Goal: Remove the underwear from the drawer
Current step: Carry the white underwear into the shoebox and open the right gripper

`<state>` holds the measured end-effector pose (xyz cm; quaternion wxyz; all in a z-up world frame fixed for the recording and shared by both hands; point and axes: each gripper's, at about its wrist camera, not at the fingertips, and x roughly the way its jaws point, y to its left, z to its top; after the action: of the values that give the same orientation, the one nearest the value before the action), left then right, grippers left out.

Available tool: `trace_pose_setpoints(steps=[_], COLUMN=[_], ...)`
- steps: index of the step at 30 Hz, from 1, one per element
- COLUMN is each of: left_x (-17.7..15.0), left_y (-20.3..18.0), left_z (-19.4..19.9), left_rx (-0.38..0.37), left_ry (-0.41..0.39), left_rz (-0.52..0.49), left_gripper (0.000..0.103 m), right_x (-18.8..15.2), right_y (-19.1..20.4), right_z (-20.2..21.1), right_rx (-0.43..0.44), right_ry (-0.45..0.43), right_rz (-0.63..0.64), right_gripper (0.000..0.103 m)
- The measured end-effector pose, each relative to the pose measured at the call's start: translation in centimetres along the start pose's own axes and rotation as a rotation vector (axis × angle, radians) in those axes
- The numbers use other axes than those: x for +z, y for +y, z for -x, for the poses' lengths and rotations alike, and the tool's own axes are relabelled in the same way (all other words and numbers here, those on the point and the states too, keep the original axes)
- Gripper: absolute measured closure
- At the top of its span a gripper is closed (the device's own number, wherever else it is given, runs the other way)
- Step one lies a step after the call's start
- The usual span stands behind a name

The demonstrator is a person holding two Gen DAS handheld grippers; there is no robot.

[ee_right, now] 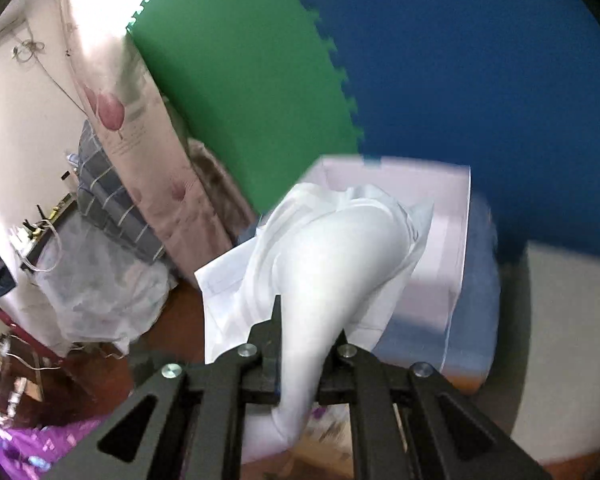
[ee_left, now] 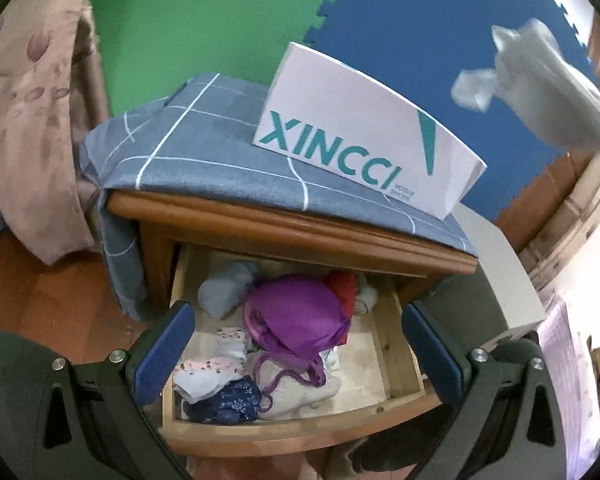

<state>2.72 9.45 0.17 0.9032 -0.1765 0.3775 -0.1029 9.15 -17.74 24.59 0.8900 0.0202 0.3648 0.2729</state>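
Observation:
The wooden drawer [ee_left: 404, 364] stands pulled out of a nightstand [ee_left: 260, 222] and holds several garments. Among them are a purple one [ee_left: 300, 316], a light blue one [ee_left: 224, 288], a red one [ee_left: 342, 284] and a navy patterned one [ee_left: 228, 400]. My left gripper [ee_left: 296, 312] hangs open over the drawer, its blue pads [ee_left: 168, 344] wide apart and empty. My right gripper [ee_right: 308, 332] is shut on white underwear [ee_right: 340, 256], which drapes forward over its fingers. In the left wrist view the white underwear [ee_left: 474, 90] is a blur high at the right, above the nightstand.
A white XINCCI box [ee_left: 360, 136] lies on a blue checked cloth [ee_left: 188, 148] covering the nightstand top. Green and blue foam mats [ee_left: 420, 20] line the wall behind. A floral curtain [ee_left: 32, 100] hangs at the left, and a grey box [ee_left: 504, 276] stands at the right.

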Motion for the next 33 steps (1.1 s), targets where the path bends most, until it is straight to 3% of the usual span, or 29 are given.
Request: trace_pose_setpoints(steps=[4,8,14,18,21,25,26,28,33], left_x=[0.2,0.1,-0.5,-0.4,-0.3,-0.2,-0.2,-0.3,-0.2], left_y=[-0.6,-2.0,-2.5,-2.2,-1.9,-1.6,-1.5,-1.5,-1.1], left_z=[0.5,0.5,0.2,-0.1,-0.3,-0.6,-0.8,-0.9,-1.4], left_rx=[0.054,0.159,0.184,0.182,0.18,0.183,0.186,0.19,0.208], left_ry=[-0.041,-0.074,-0.079,-0.067,-0.055,-0.045,-0.039,-0.035,-0.016], left_rz=[-0.062,-0.176,-0.242,-0.238,-0.221,-0.203,-0.201,-0.199,-0.182], left_gripper=[0.001,0.001,0.001,0.001,0.001,0.001,0.001,0.001,0.001], right_x=[5.5,9.2,9.3,8.5,8.1,7.8,7.8,7.6,7.4], right_y=[-1.0,-4.3,-9.4,-11.9,-12.3,-12.7,-12.9,-13.0,-11.9], right_z=[-3.9,-11.5,-21.8,-25.2,-26.4,-26.7,-26.5,-25.4,-21.3], right_rx=[-0.037,-0.092,-0.203,-0.226,-0.223,-0.24,-0.238,-0.223,-0.245], right_ry=[0.008,0.073,0.201,0.254,0.278,0.275,0.258,0.203,0.086], right_rz=[-0.003,-0.051,-0.132,-0.202,-0.234,-0.257,-0.262,-0.278,-0.254], right_gripper=[0.094,0.094,0.094,0.094,0.091,0.068,0.059,0.053,0.051])
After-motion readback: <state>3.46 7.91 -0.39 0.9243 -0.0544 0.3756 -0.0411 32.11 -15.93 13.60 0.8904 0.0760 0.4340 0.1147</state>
